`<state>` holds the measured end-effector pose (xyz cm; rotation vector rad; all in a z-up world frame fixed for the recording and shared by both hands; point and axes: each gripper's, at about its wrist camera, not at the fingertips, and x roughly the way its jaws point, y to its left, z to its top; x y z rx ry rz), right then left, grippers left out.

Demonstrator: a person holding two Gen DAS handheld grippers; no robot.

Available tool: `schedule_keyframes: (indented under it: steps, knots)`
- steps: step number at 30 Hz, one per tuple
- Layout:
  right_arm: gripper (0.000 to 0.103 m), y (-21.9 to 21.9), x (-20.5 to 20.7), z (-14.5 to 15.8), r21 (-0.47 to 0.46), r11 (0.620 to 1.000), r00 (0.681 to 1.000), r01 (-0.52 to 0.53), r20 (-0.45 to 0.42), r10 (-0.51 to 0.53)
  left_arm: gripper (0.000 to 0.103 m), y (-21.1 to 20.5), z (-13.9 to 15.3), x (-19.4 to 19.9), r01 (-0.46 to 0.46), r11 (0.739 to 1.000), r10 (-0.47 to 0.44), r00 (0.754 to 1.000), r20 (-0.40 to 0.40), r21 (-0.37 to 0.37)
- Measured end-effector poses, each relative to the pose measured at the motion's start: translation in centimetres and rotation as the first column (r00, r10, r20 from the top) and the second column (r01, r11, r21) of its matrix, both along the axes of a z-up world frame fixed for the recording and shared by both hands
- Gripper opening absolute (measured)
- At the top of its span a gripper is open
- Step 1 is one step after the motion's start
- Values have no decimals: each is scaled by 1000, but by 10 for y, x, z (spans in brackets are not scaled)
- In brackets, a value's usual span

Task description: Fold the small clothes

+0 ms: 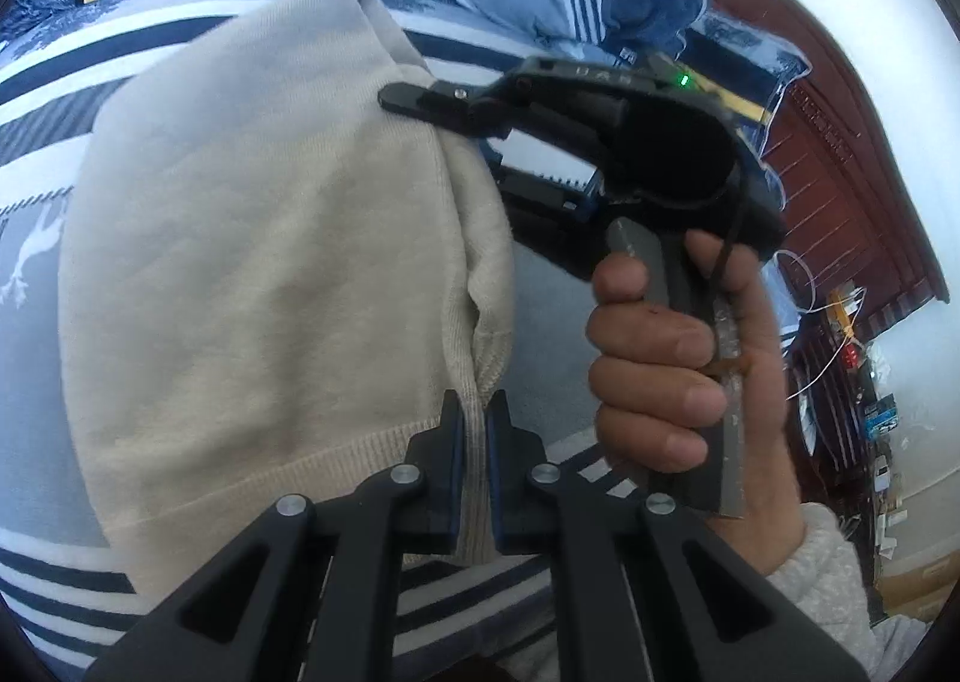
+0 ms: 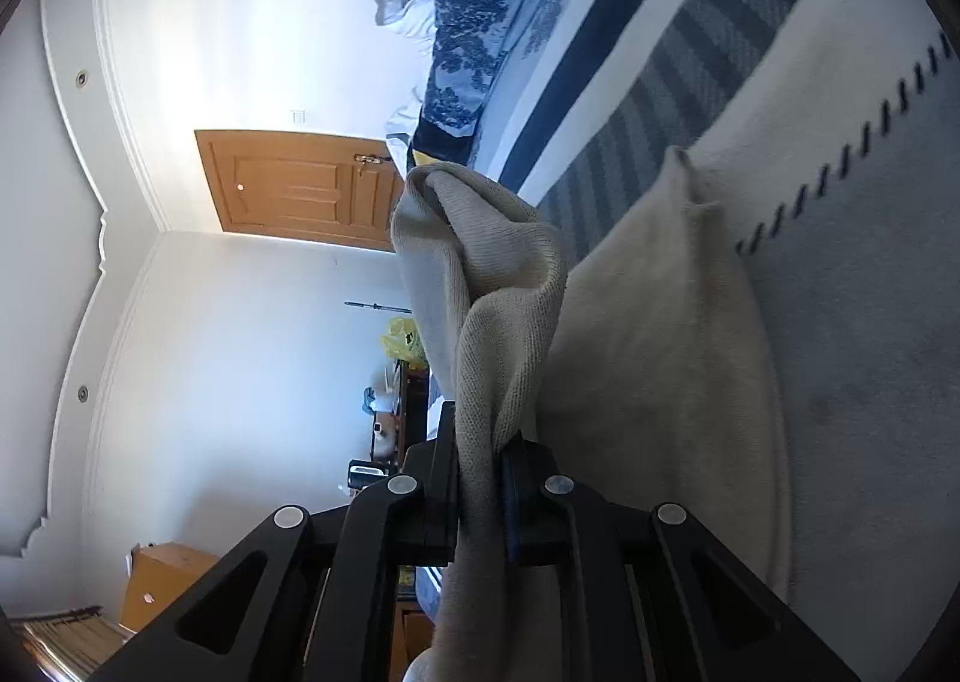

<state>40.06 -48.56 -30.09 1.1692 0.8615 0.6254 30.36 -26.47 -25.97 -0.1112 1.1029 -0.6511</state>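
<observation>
Hand-held gripper (image 1: 474,412) pinches sweater (image 1: 270,262) hem; door (image 2: 300,190) r-view only.

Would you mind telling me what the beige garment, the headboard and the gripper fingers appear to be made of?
Beige garment: soft knit, likely cotton or wool blend; fine ribbing shows along its hem, matte and slightly fuzzy.
Headboard: dark reddish wood, apparently varnished, with carved panel lines.
Left gripper fingers: matte black, probably moulded plastic, with silver metal pivot pins and blue pads.
</observation>
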Motion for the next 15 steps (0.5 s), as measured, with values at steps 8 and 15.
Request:
schedule_keyframes:
  steps: [8, 15]
  knots:
    - [11, -12, -3, -27, -64, 998, 996, -12, -84, 7, 7, -10, -15, -5, 14, 998, -14, 1000, -5, 54]
    - [16, -12, -2, -37, -182, 983, 988, -33, -157, 4, 7, -16, -44, -1, -1, 996, 11, 993, -117, 89]
